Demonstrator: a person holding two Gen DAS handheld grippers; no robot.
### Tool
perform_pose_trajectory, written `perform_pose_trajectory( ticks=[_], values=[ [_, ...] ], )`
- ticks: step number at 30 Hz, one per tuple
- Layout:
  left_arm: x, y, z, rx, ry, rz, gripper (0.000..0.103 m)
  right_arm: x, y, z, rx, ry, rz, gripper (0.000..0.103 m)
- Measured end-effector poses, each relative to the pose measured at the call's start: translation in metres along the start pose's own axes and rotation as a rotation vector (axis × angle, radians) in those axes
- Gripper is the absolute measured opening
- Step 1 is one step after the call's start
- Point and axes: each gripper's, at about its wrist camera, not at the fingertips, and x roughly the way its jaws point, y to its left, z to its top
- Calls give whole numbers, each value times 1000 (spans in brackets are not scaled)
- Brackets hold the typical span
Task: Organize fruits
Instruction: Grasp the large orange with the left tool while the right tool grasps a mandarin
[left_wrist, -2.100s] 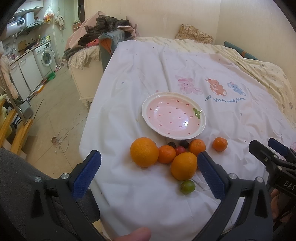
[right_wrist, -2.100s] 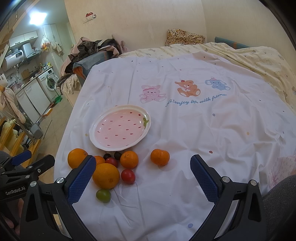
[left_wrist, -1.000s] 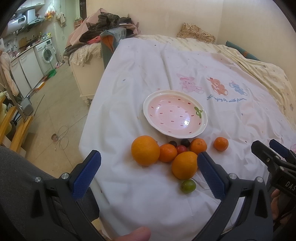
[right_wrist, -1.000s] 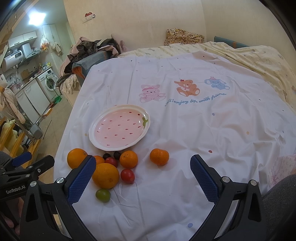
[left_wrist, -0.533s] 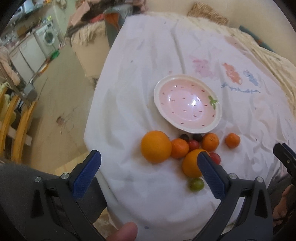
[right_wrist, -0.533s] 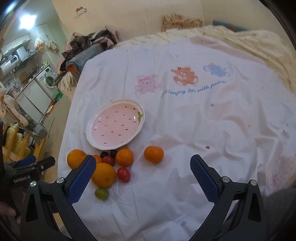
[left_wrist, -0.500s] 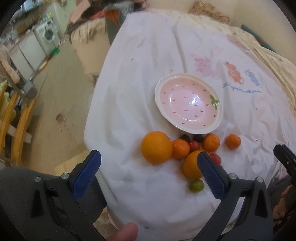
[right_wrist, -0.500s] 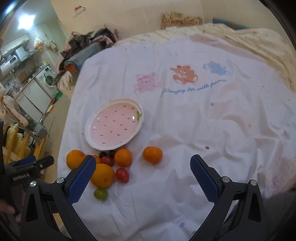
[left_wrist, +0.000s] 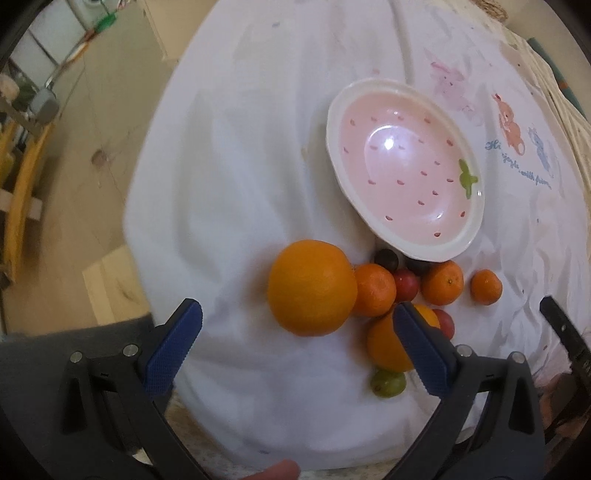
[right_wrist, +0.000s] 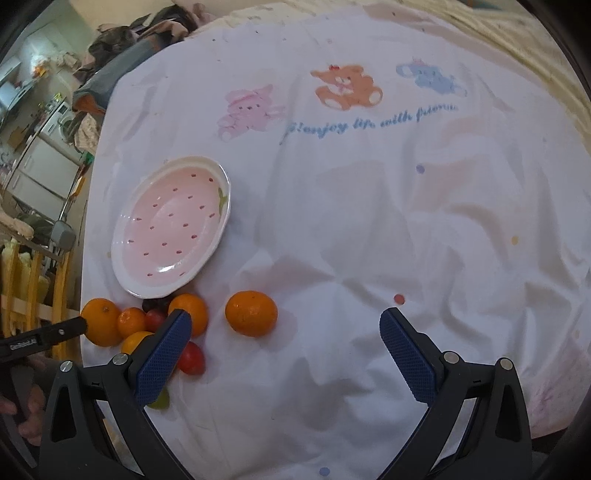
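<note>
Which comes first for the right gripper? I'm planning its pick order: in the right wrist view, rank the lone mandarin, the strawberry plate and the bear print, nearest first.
1. Lone mandarin, just ahead, left of centre.
2. Strawberry plate, farther left.
3. Bear print, far across the cloth.

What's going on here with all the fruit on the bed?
A person holds a hand-held gripper in each hand over a white sheet printed with cartoon bears. The left hand-held gripper is open, with the biggest orange between its fingers but not gripped. The right hand-held gripper is open too, near a lone small tangerine. The pink strawberry-patterned dish is empty; all the fruit lies clustered beside it.
</note>
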Motion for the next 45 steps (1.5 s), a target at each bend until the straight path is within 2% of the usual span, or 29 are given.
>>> perform_pose_trajectory(
  ticks=[5, 6, 8, 10, 11, 17, 21, 23, 25, 32, 35, 38, 39, 45],
  values=[
    [15, 3, 4, -28, 27, -10, 89, 5, 6, 1, -35, 2, -19, 103],
    [17, 4, 4, -33, 23, -6, 82, 6, 6, 1, -37, 2, -20, 103],
    [20, 6, 4, -40, 13, -6, 76, 7, 6, 1, -31, 5, -16, 103],
    [21, 8, 4, -55, 9, -43, 63, 8, 5, 1, -20, 9, -5, 103],
    [19, 7, 5, -55, 9, -76, 53, 9, 5, 1, -16, 13, 0, 103],
    [12, 3, 4, -32, 4, -69, 49, 17, 3, 1, -5, 42, -9, 103],
    [1, 2, 2, -16, -32, -83, 49, 26, 10, 1, -37, 73, -6, 103],
    [-8, 2, 1, 4, -64, -79, 49, 33, 17, 3, -68, 88, -11, 97],
    [-12, -5, 1, 28, -91, -69, 49, 42, 24, 5, -93, 107, -8, 86],
    [-22, -8, 3, 58, -156, -47, 49, 70, 41, 12, -130, 132, -26, 79],
    [-23, -7, 4, 57, -169, -43, 49, 81, 44, 12, -153, 146, -50, 70],
    [-20, -8, 6, 55, -172, -39, 49, 84, 45, 12, -165, 146, -49, 55],
    [-20, -7, 5, 53, -172, -42, 49, 83, 46, 12, -173, 143, -54, 47],
    [-20, -6, 3, 58, -182, -41, 49, 67, 43, 14, -164, 78, -29, 44]
  ],
)
